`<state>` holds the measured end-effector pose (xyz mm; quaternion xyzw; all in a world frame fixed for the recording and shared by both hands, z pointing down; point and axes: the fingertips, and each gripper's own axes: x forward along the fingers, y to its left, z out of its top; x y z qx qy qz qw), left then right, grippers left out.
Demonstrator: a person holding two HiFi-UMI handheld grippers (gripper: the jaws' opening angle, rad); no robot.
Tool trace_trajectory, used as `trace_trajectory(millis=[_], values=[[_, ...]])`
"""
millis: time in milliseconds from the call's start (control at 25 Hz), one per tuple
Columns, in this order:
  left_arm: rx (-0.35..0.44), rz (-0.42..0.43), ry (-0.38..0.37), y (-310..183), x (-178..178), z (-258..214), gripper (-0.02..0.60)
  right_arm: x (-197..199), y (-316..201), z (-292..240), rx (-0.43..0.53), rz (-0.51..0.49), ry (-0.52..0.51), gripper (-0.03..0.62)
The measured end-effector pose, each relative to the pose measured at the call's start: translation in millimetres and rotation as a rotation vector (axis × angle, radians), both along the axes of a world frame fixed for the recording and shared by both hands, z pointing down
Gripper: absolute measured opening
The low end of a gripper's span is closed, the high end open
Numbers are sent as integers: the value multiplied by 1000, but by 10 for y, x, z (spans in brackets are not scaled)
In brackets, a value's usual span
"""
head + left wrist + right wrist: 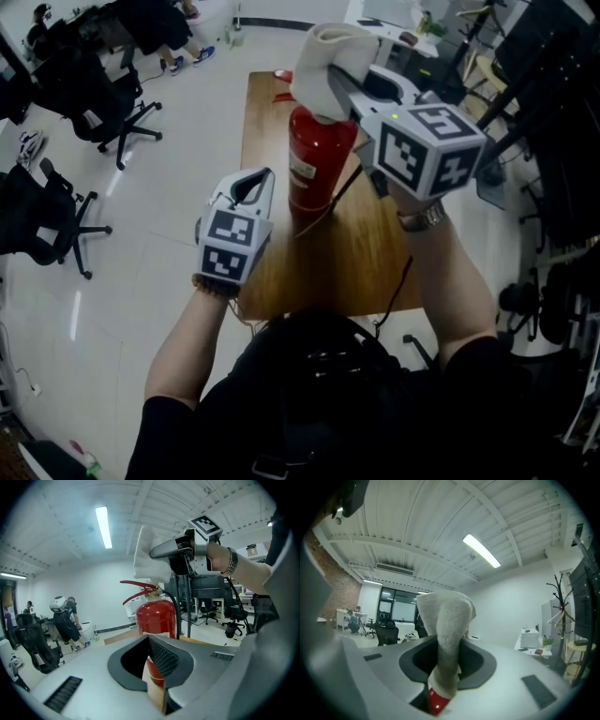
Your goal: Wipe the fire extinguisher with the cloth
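Right gripper [444, 682] is clamping the cloth [446, 616] above the fire extinguisher [317, 159] on the surface [361, 267]; I am planning firm downward strokes, with my closed, empty left gripper [251, 184] hovering beside it.

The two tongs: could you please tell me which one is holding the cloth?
The right tongs, up over the fire extinguisher, are shut on the white cloth; the left tongs are shut on nothing, lower and beside it.

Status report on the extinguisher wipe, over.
Left gripper shut, empty, beside the fire extinguisher. Right gripper shut on cloth, held over the extinguisher's top. Extinguisher upright on table; black hose hangs down its side.
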<state>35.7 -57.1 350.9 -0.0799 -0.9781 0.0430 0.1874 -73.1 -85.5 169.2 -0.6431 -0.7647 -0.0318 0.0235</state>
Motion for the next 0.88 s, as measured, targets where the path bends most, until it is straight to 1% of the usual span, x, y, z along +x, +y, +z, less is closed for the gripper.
trace_trajectory(millis=[120,200,400,560,880], values=[[-3,-33,-5,62,32,-30,0,42,194,-135,-16,-34,-17,117],[-7,-50,-7,108,49,-51,0,47,331,-147,-6,-52,-29,117],[-2,-92,-4,216,98,-43,0,-3,570,84,126,-66,-70,117],[2,-91,3,229,64,-20,0,-115,483,197,183,-39,-89,114],[-2,-28,14,65,-104,15,0,-326,161,372,205,28,-59,112]])
